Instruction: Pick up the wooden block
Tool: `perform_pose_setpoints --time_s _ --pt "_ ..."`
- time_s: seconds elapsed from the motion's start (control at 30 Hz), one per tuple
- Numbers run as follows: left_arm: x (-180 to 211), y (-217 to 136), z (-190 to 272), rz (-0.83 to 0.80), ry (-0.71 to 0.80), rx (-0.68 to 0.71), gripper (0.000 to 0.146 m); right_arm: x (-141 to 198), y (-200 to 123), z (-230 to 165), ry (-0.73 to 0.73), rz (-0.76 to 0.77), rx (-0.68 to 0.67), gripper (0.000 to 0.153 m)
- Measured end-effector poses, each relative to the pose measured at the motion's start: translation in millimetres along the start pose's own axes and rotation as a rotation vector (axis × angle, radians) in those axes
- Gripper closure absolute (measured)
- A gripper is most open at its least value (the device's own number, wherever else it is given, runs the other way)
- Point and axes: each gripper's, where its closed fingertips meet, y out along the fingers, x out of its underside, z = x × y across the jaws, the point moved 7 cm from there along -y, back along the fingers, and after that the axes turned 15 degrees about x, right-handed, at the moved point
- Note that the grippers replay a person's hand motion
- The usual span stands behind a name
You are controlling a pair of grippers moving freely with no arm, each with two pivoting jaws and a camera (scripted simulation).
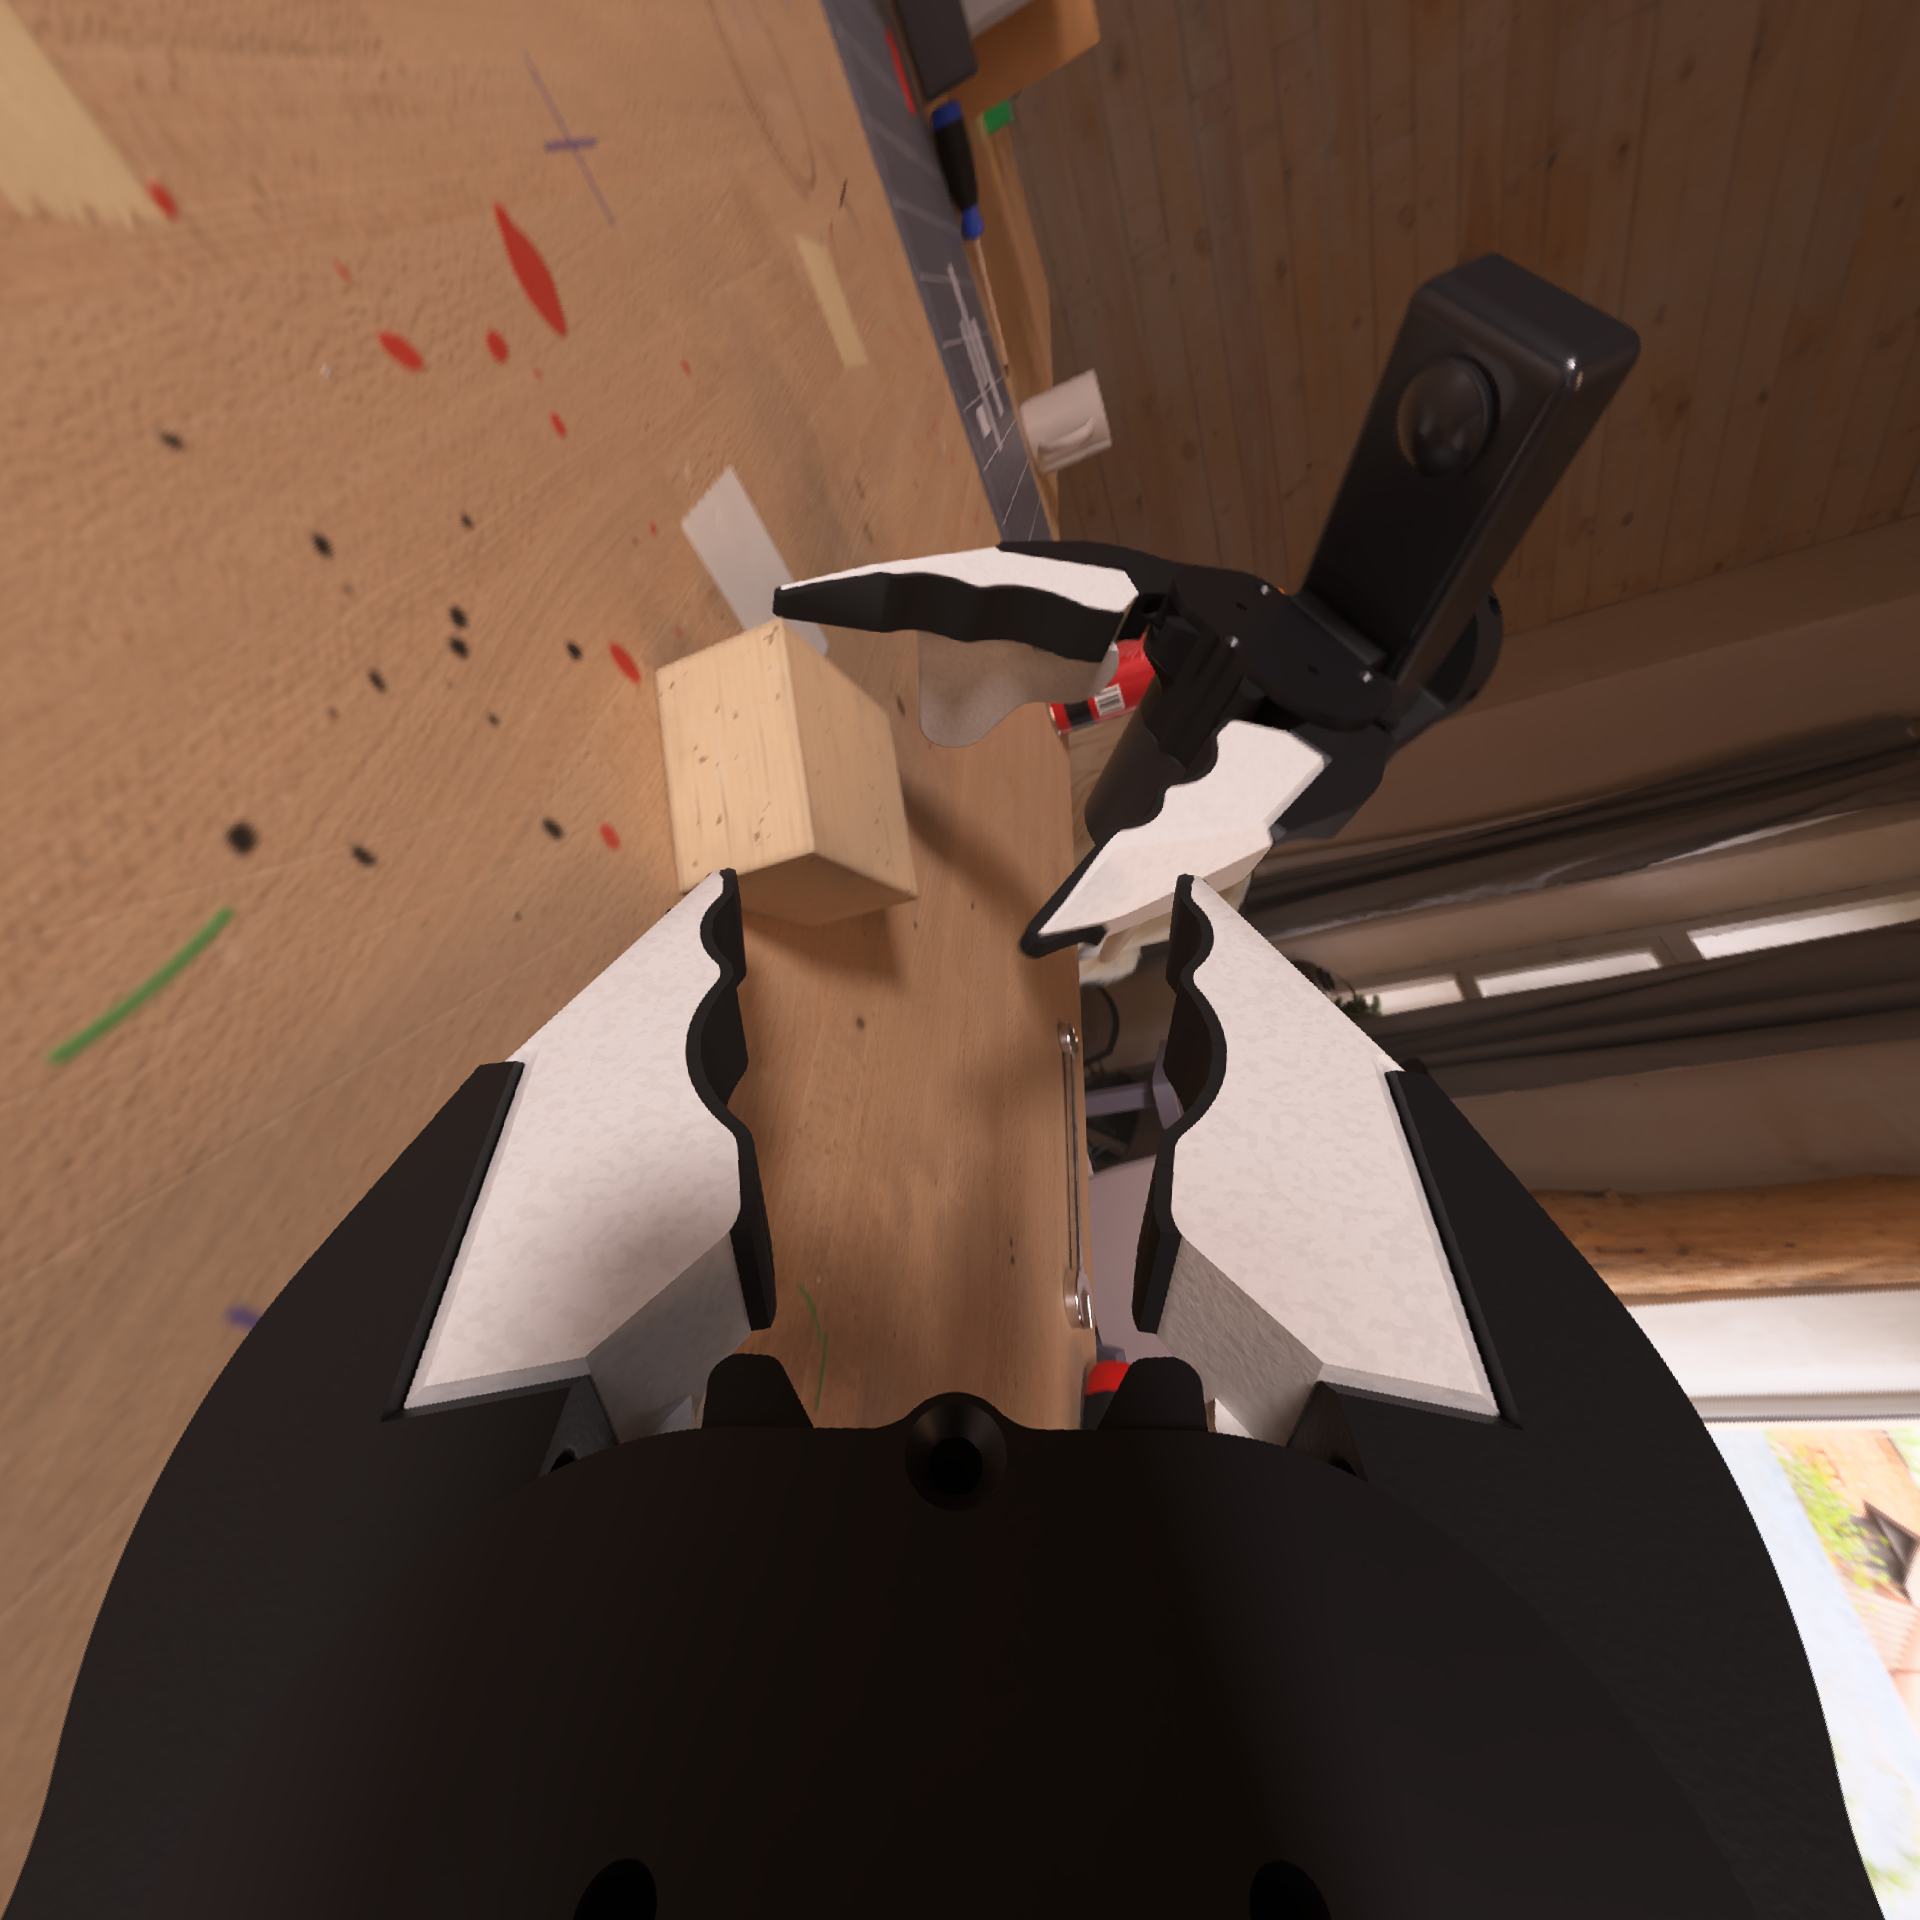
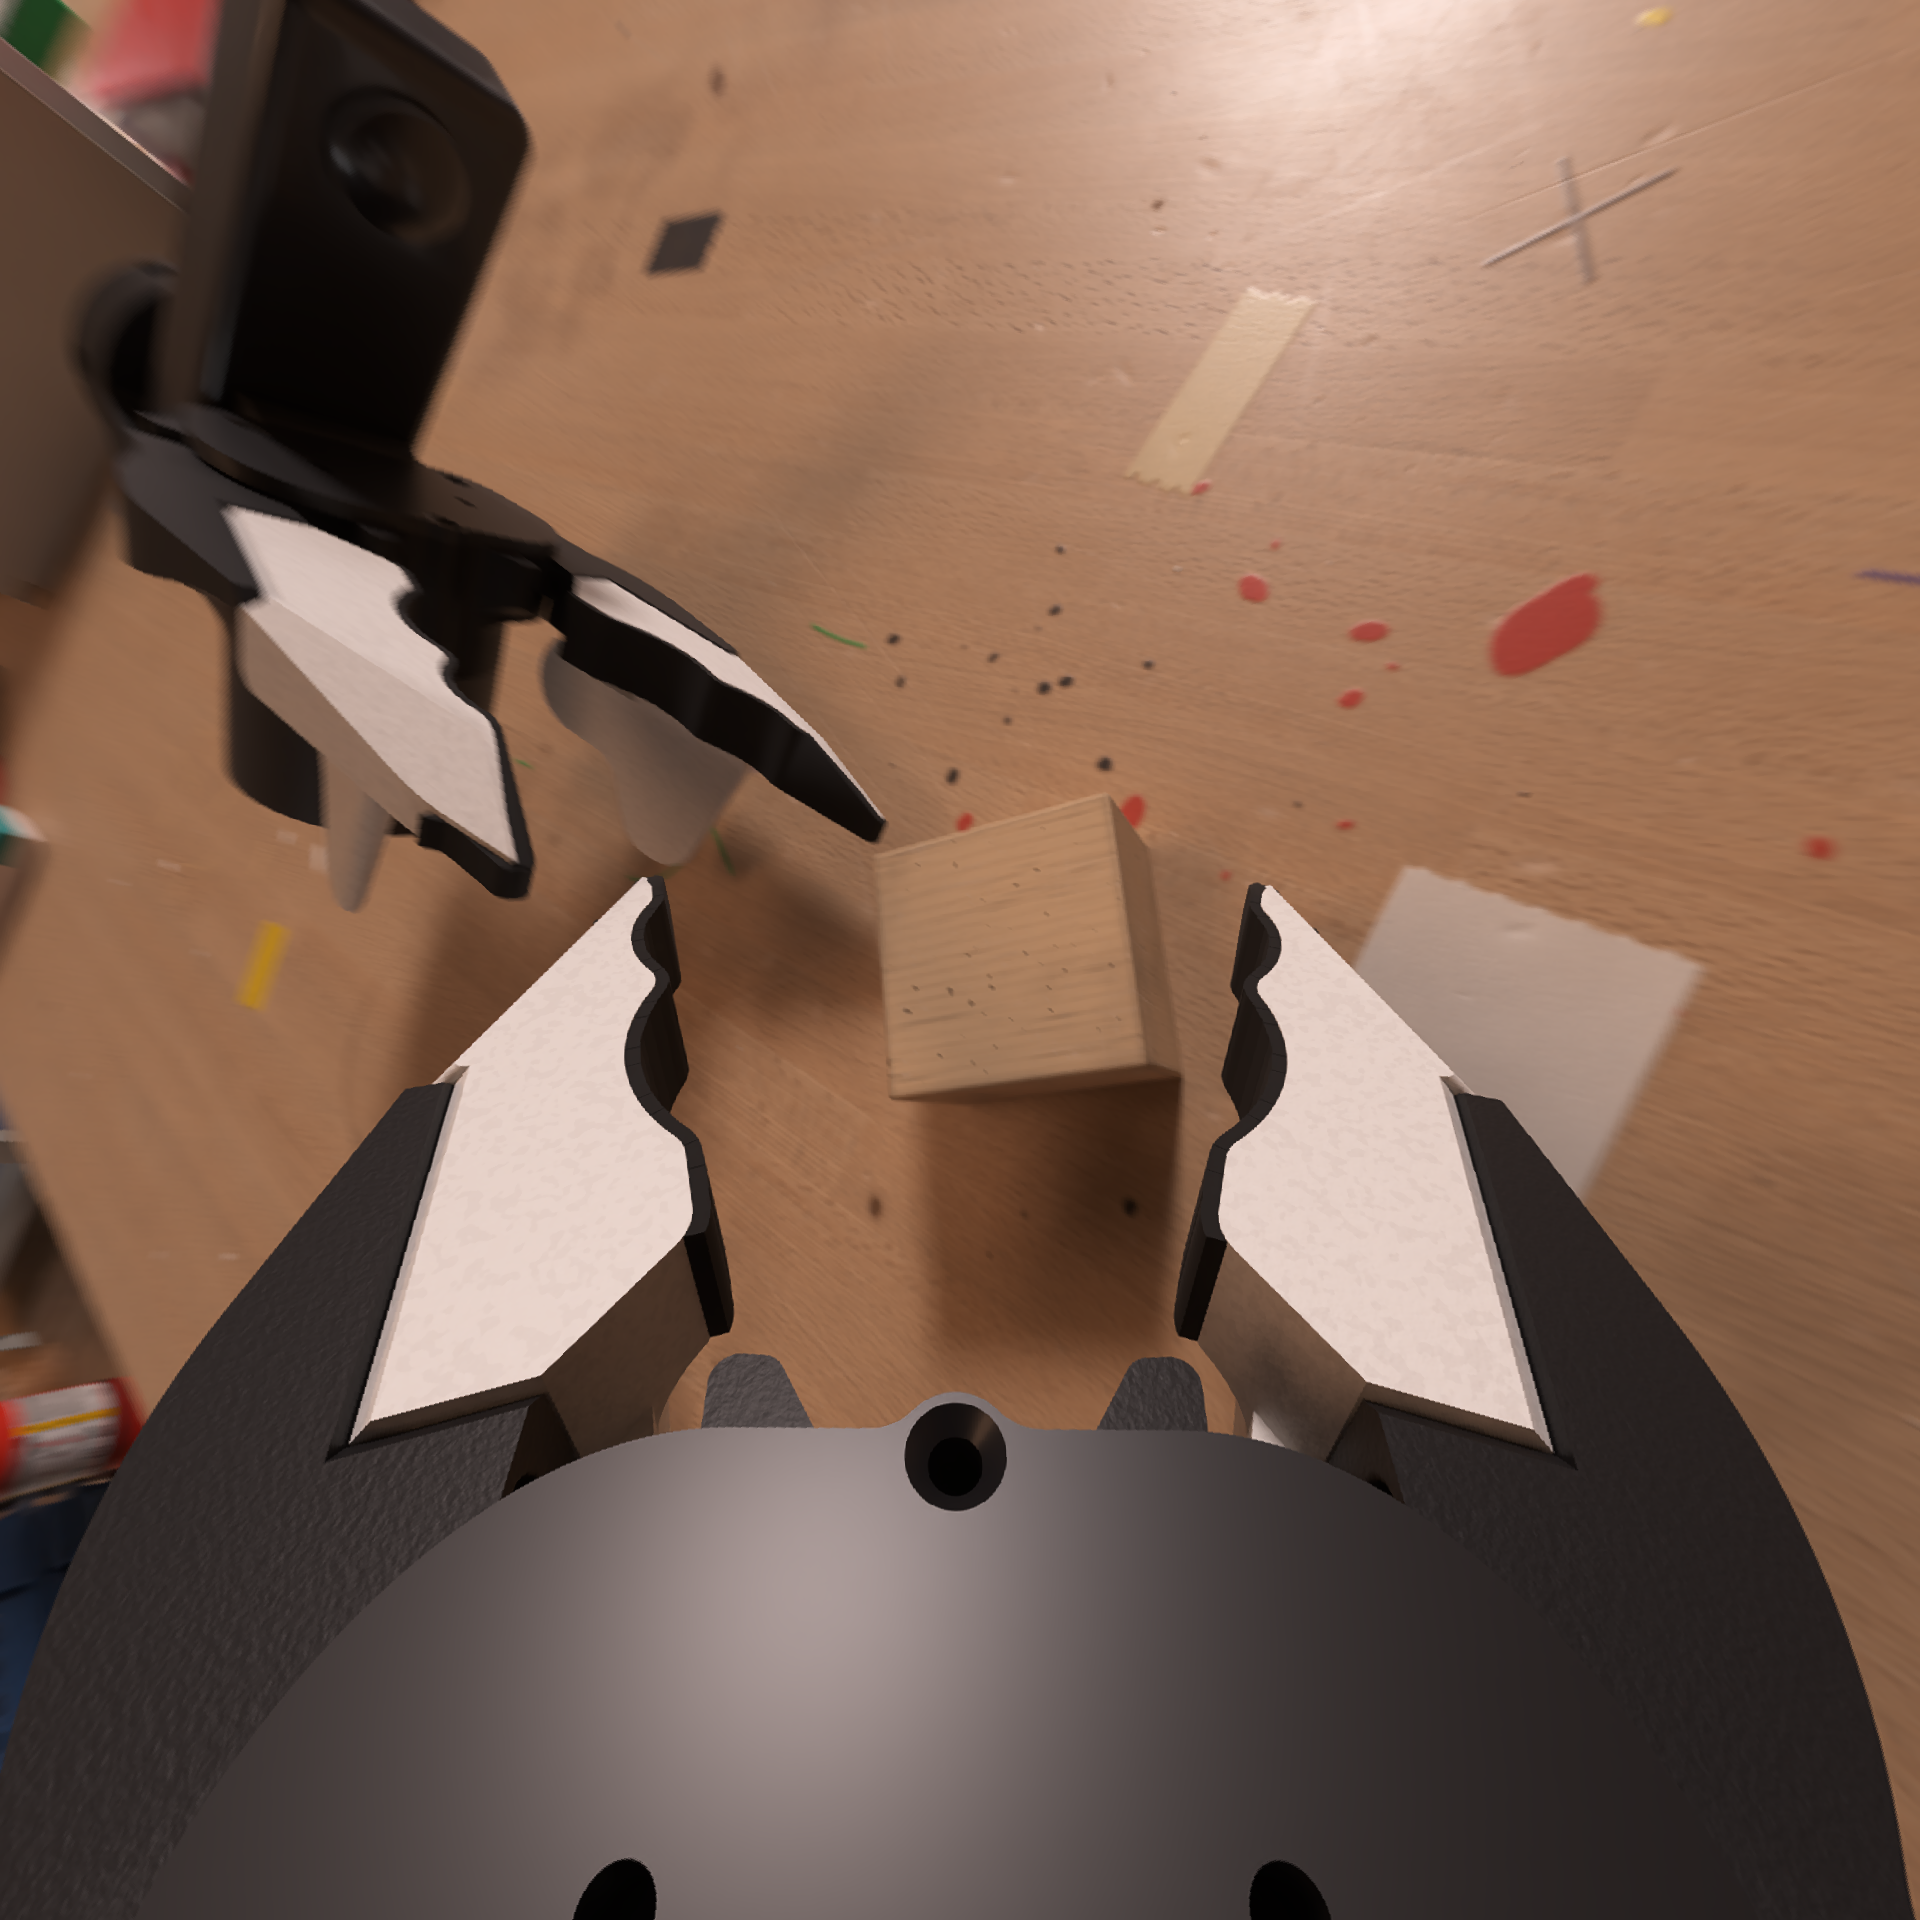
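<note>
Right gripper fingers wide apart, empty, wooden block just ahead, left gripper likewise spread, empty

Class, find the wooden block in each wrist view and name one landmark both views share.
Left wrist view: wooden block sits centre-left, just beyond the left tongs' left fingertip.
Right wrist view: the block sits centre, ahead between the open right tongs.
Shared landmark: the white paper strip beside it.
</note>
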Motion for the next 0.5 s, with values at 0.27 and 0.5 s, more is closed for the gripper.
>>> perform_pose_setpoints --time_s 0.27,0.5 --pt "-12.5 -37.7 58.9 0.134 0.335 -0.121 0.074 -1.4 9.9 -8.4 -0.320 -0.175 0.318 0.044" --pt "-70.9 -112.7 145.0 0.192 0.837 -0.479 0.068 -1.6 22.1 -11.2 -0.438 -0.352 0.343 0.085"
